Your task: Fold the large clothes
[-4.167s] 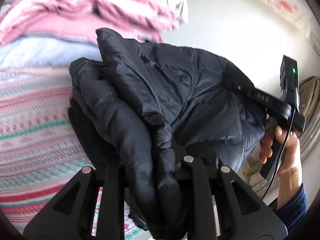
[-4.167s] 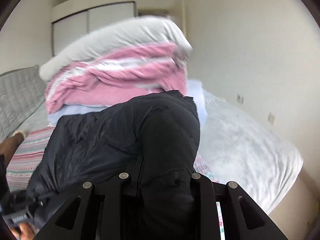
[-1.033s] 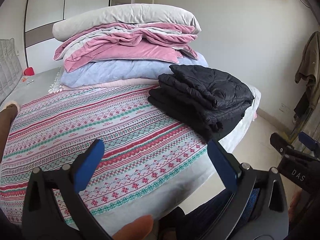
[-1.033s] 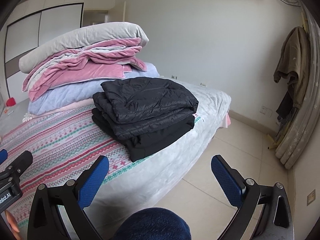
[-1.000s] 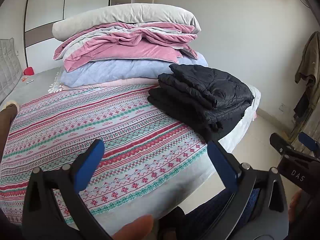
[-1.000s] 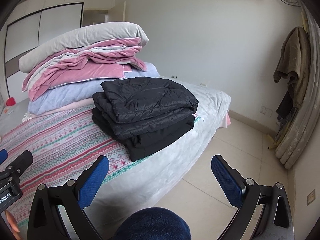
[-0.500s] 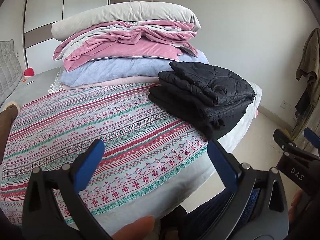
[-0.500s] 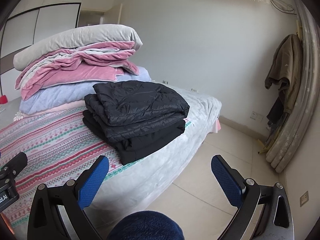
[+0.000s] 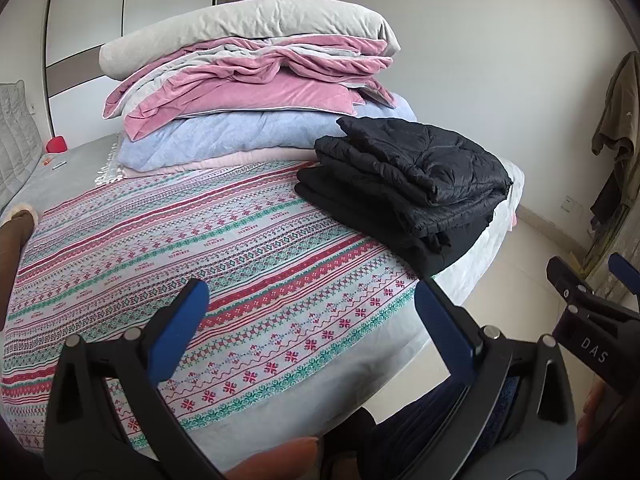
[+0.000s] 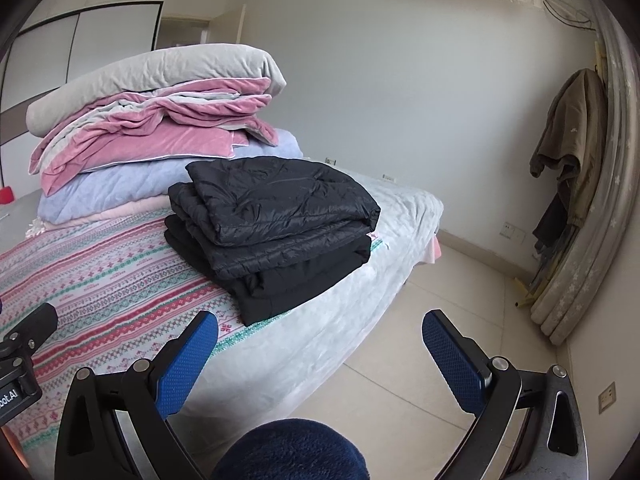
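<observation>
The folded black jacket [image 9: 412,176] lies at centre right of the frame on the bed [image 9: 240,248], atop another folded dark garment [image 10: 304,280], beside stacked quilts [image 9: 256,92]; the left gripper [image 9: 308,320] and right gripper [image 10: 320,352] hang empty, jaws wide apart, low in frame.

We're in a home bedroom: a bed [image 9: 256,264] with patterned spread, stacked quilts [image 9: 256,92], a sliding-door wardrobe [image 9: 128,12] and clothes hanging [image 10: 568,152] by the wall.
</observation>
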### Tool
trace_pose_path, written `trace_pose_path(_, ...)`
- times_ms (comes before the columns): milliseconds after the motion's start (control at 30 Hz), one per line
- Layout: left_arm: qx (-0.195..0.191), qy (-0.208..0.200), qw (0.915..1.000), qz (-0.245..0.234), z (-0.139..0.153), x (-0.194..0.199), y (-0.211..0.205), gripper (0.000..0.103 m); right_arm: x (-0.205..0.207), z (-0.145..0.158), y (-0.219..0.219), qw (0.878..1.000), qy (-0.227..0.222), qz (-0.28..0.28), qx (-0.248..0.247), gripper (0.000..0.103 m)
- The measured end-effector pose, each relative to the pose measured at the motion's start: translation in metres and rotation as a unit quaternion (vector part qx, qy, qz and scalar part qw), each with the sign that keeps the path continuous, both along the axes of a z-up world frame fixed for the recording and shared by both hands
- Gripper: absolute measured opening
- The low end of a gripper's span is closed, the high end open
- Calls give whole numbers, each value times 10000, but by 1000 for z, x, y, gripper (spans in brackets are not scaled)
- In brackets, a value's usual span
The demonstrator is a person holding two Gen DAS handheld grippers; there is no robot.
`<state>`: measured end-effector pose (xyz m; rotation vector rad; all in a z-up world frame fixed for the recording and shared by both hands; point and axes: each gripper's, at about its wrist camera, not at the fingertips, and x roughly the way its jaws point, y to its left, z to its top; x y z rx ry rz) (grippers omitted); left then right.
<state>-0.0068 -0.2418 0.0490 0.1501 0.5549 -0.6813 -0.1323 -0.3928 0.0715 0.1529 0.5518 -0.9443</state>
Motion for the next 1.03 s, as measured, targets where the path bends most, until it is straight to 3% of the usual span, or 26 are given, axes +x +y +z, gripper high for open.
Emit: trace_pose_path(1033, 19, -192, 9991, -384, 0, -17, -7, 102, -7, -3, -3, 10000, 0, -66, 25, 103)
